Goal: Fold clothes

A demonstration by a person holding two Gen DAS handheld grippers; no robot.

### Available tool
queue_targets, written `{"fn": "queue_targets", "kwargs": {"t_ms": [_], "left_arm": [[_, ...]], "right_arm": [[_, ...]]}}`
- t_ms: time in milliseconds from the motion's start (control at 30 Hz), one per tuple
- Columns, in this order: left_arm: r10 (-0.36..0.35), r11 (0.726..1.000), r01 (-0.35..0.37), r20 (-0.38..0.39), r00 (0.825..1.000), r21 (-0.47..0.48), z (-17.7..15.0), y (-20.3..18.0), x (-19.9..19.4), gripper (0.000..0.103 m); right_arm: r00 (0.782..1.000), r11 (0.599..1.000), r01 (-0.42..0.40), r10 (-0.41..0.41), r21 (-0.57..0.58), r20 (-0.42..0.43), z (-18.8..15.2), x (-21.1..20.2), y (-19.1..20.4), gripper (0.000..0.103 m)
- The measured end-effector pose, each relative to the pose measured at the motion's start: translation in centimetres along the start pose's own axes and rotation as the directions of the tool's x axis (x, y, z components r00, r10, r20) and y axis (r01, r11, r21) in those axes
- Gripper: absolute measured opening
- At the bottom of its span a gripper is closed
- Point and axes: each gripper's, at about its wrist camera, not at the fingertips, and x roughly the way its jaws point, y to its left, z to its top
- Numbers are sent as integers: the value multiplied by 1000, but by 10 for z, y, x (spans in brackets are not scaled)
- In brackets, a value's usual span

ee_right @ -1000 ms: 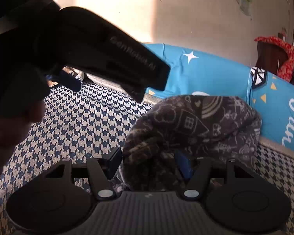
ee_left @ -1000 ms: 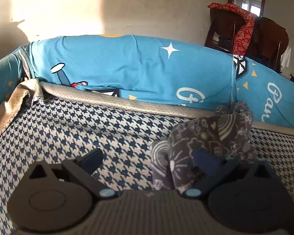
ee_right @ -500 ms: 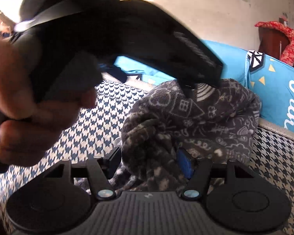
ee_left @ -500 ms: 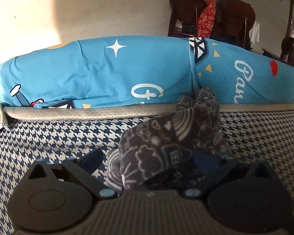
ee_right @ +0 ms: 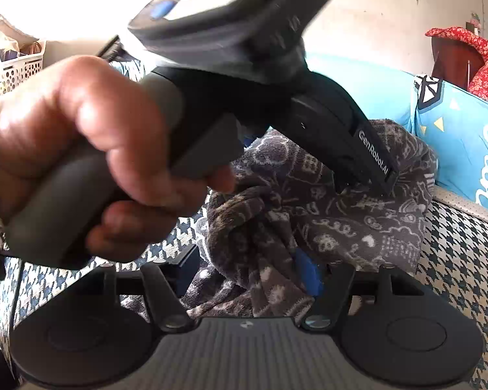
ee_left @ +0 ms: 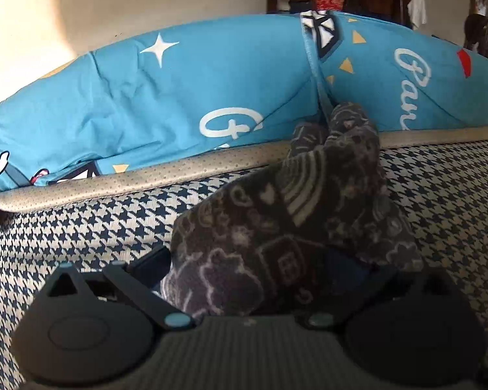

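Bunched into a soft heap on the houndstooth cover [ee_left: 81, 227], the dark grey garment [ee_left: 276, 221] with pale doodle print sits at the centre of the left wrist view, its upper end rising toward the taupe piped edge [ee_left: 146, 178] and nearly meeting the blue printed bedding [ee_left: 179, 97] behind. Its lower folds fill the gap between the two fingers of the left gripper [ee_left: 250, 269]; the fingers are spread wide with the cloth between them, though whether the pads actually press it cannot be told, since the fabric hides the right-hand pad. In the right wrist view the same garment [ee_right: 358, 214] lies in the middle and right of the frame, draped down between the fingers of the right gripper [ee_right: 250, 273]. Those jaws are opening, with a twisted fold of cloth hanging between them, close against the blue pad at lower centre and apart from the dark finger on the left. Above it, the person's hand [ee_right: 91, 169] fills the left half of the frame, wrapped around the handle of the other gripper, whose black body slants down to the garment's top. At far left a white perforated basket [ee_right: 13, 71] stands, and at upper right red patterned cloth [ee_right: 471, 55] drapes over dark wooden furniture [ee_right: 452, 58].
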Motion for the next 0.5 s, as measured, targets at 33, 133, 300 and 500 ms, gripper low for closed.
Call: {"fn": "queue_targets", "kwargs": {"t_ms": [33,133,300,500], "left_arm": [[16,1000,-16,-1,1000,-24,1,4,2,103],[46,990,-49,-28,999,-135,1,24,12,103],[71,955,-109,-145,987,-277,-14,55,36,103],[-19,914,-54,-176,984,-401,-24,76,43,103]], "right_arm": [[1000,1000,0,0,2,-1,0,1,0,66],[1000,1000,-5,5,16,-3,-1,2,-2,67],[1000,1000,-12,12,16,-8,-2,2,-2,68],[1000,1000,-21,21,12,-16,-4,3,-6,68]]}}
